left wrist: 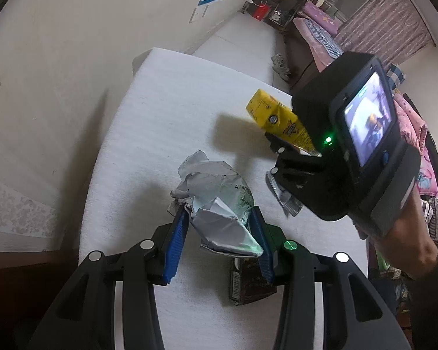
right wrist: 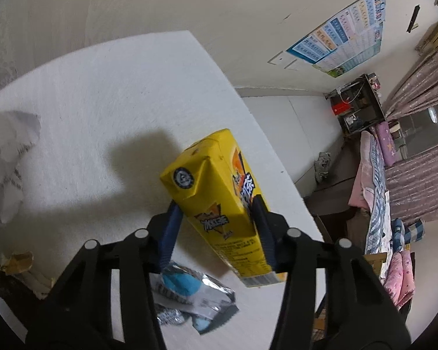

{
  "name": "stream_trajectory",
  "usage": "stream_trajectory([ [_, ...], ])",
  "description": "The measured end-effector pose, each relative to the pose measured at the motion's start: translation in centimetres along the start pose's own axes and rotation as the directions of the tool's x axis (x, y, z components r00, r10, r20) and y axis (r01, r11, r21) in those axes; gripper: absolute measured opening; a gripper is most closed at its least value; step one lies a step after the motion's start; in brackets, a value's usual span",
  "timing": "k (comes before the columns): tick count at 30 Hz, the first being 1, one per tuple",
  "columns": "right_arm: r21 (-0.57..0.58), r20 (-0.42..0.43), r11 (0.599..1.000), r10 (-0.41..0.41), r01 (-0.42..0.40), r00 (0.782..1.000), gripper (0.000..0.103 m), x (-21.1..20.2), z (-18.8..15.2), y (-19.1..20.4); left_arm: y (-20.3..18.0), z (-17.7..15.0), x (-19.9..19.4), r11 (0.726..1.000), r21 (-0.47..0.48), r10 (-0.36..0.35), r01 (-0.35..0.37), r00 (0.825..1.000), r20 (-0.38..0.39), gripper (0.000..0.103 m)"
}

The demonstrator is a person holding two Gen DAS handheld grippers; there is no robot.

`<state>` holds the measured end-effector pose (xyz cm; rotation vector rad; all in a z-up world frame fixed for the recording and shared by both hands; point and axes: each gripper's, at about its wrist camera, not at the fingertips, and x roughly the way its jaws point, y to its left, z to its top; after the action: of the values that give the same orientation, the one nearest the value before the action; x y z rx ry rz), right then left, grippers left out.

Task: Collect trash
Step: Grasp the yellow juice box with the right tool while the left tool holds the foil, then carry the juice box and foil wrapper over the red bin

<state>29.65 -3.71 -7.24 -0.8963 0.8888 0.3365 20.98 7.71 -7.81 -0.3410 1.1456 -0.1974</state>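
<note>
My left gripper is shut on a crumpled grey-white bag and holds it over the white table. My right gripper is shut on a yellow drink carton, lifted and tilted above the table; the carton also shows in the left wrist view. A dark brown box lies on the table under the left gripper. A silver and blue wrapper lies under the right gripper. The crumpled bag shows at the left edge of the right wrist view.
The table stands against a cream wall. Its right edge drops to the floor, with a bed and bedding beyond. A dark shelf unit stands in the far corner by pink curtains. The brown box's torn end lies at the table's left.
</note>
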Motion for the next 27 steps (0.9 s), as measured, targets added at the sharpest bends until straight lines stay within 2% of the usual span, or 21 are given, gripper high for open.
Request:
stream_trajectory([
  [2, 0.013, 0.007, 1.000, -0.003, 0.003, 1.000, 0.041, -0.8, 0.0, -0.7, -0.2, 0.1, -0.3, 1.000, 0.006, 0.000, -0.001, 1.000, 0.005, 0.041],
  [12, 0.178, 0.029, 0.984, 0.021, -0.026, 0.999, 0.039, -6.1, -1.6, -4.8, -3.5, 0.2, -2.5, 0.998, 0.060, -0.002, -0.001, 0.999, 0.044, 0.041],
  [27, 0.436, 0.074, 0.897, 0.045, -0.072, 0.996, 0.039, -13.7, -9.4, -8.1, -10.1, -1.0, -6.3, 0.985, 0.173, -0.011, -0.003, 0.997, 0.077, 0.041],
])
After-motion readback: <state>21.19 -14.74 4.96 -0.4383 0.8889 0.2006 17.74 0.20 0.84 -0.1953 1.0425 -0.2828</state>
